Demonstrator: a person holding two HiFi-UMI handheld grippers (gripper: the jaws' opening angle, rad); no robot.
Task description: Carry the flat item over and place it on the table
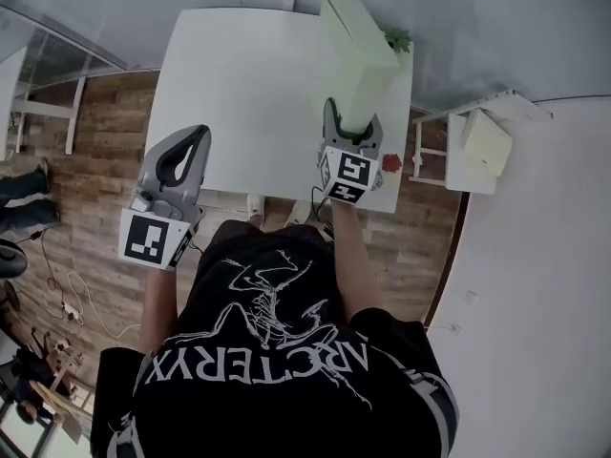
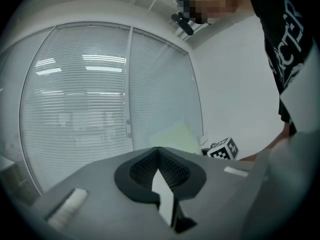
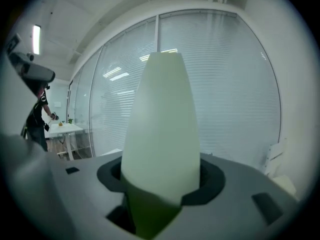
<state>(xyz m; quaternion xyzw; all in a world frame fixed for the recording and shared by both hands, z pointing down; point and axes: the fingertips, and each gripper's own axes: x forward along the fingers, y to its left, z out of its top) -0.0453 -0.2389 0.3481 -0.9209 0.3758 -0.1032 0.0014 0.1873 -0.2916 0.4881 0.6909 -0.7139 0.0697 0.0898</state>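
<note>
A pale green flat slab (image 1: 357, 46) stands on edge, tilted up over the right side of the white table (image 1: 239, 84). My right gripper (image 1: 351, 124) is shut on its lower end, just past the table's near edge. In the right gripper view the slab (image 3: 161, 124) rises from between the jaws of that gripper (image 3: 159, 186) and fills the middle. My left gripper (image 1: 197, 135) hovers at the table's near left edge, shut with nothing in it. The left gripper view shows its jaws meeting at the tip (image 2: 158, 150), with the slab (image 2: 176, 137) beyond.
A small green plant (image 1: 397, 38) sits at the table's far right corner and a red object (image 1: 391, 163) near its right front corner. A white stand (image 1: 456, 151) with a pale green pad (image 1: 487, 141) is to the right. Wooden floor, a bystander's legs (image 1: 19, 198) at left.
</note>
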